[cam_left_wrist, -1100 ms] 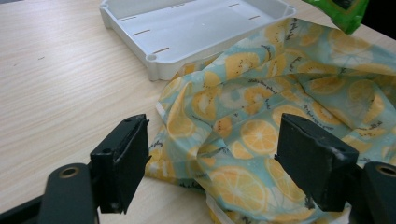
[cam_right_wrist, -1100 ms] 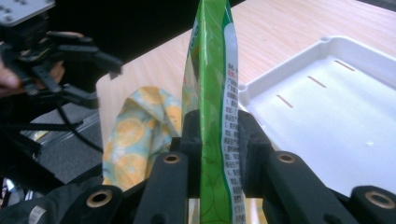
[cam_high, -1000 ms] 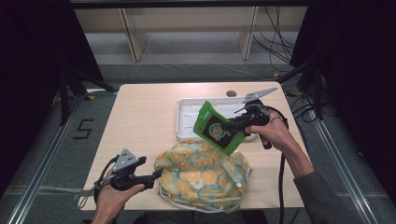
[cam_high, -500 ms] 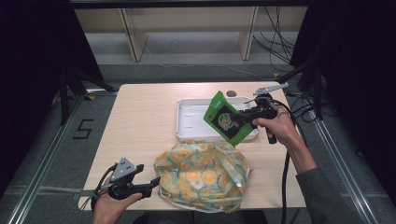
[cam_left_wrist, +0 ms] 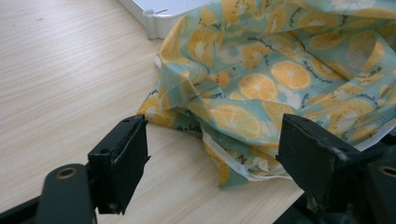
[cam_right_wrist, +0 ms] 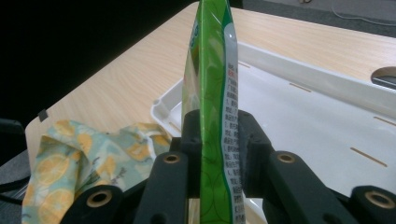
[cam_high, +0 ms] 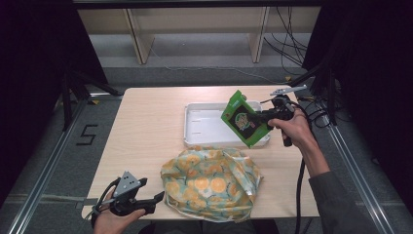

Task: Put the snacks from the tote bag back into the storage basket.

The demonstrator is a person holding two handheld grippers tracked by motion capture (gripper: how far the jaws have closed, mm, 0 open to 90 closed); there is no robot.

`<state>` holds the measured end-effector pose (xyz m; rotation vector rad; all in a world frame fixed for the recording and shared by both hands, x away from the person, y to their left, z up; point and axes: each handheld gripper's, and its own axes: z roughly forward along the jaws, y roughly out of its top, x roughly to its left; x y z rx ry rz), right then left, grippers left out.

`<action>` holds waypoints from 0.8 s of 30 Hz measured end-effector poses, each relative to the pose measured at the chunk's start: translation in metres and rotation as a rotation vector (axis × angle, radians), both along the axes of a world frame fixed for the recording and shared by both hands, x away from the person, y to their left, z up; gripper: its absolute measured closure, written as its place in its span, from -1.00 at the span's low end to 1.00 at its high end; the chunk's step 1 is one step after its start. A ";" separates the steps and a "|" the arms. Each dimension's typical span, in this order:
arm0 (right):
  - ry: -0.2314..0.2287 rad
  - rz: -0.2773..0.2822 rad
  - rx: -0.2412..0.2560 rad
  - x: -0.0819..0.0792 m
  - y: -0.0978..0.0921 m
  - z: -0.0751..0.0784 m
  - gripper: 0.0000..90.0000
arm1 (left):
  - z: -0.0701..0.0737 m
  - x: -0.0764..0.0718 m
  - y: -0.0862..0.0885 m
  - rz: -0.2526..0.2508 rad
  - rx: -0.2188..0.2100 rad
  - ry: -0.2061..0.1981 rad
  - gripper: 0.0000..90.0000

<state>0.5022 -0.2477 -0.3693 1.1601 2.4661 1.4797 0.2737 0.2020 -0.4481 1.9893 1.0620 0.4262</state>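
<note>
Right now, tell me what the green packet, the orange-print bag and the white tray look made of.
Green packet: thin glossy plastic film, judging by its sheen and flat sealed edge. Orange-print bag: soft crumpled sheet with a slight sheen, probably thin plastic or coated fabric; I can't tell which. White tray: rigid, matte moulded plastic, with rounded rim and slots.

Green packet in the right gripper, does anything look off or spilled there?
Nothing stands out. The right gripper is clamped on the green packet, held tilted above the white tray; nothing has spilled. The fruit-print bag just lies crumpled.
</note>
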 end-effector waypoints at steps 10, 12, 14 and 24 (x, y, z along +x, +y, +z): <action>0.008 -0.098 -0.002 0.020 -0.007 -0.009 0.70 | -0.005 0.001 -0.002 -0.018 0.020 0.010 -0.49; 0.026 -0.122 0.003 0.024 -0.007 -0.010 0.70 | -0.005 0.000 -0.002 -0.019 0.018 0.007 -0.49; 0.030 -0.145 -0.004 0.029 -0.010 -0.012 0.70 | -0.004 0.000 -0.003 -0.017 0.028 0.004 -0.50; 0.046 -0.233 0.007 0.047 -0.014 -0.025 0.70 | -0.007 0.000 -0.003 -0.016 0.007 0.008 -0.51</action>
